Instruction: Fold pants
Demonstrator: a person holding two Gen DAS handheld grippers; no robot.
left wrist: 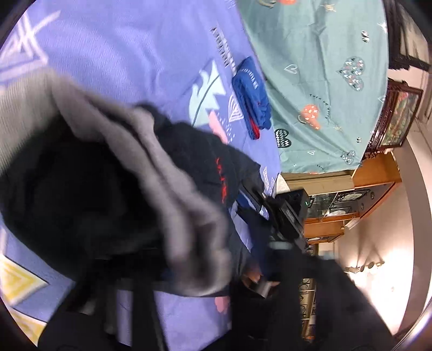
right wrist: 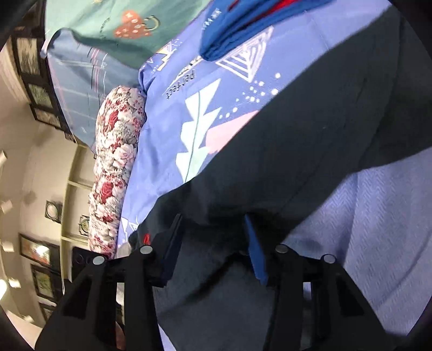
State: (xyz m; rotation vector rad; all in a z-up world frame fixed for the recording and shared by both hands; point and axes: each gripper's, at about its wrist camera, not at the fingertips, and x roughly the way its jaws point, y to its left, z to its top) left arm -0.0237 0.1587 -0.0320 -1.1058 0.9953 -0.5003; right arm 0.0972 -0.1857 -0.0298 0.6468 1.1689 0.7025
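Observation:
Black pants [right wrist: 310,129] with a grey inner lining [left wrist: 167,189] and small red lettering [left wrist: 222,178] lie on a purple patterned bedsheet [left wrist: 135,54]. In the left wrist view the pants are bunched close over the lens and hide my left gripper's fingers; the cloth looks lifted. In the right wrist view my right gripper [right wrist: 213,243] stands with its blue fingers [right wrist: 255,256] apart over the pants' edge, black cloth between them. The right gripper also shows in the left wrist view [left wrist: 286,216], near the pants' edge.
A folded blue garment with red trim [left wrist: 252,100] lies on the sheet further off, also in the right wrist view [right wrist: 243,24]. A teal patterned cover [left wrist: 324,67] adjoins it. A floral bolster [right wrist: 116,167] lies along the bed's edge. Wooden furniture [left wrist: 351,194] stands beyond.

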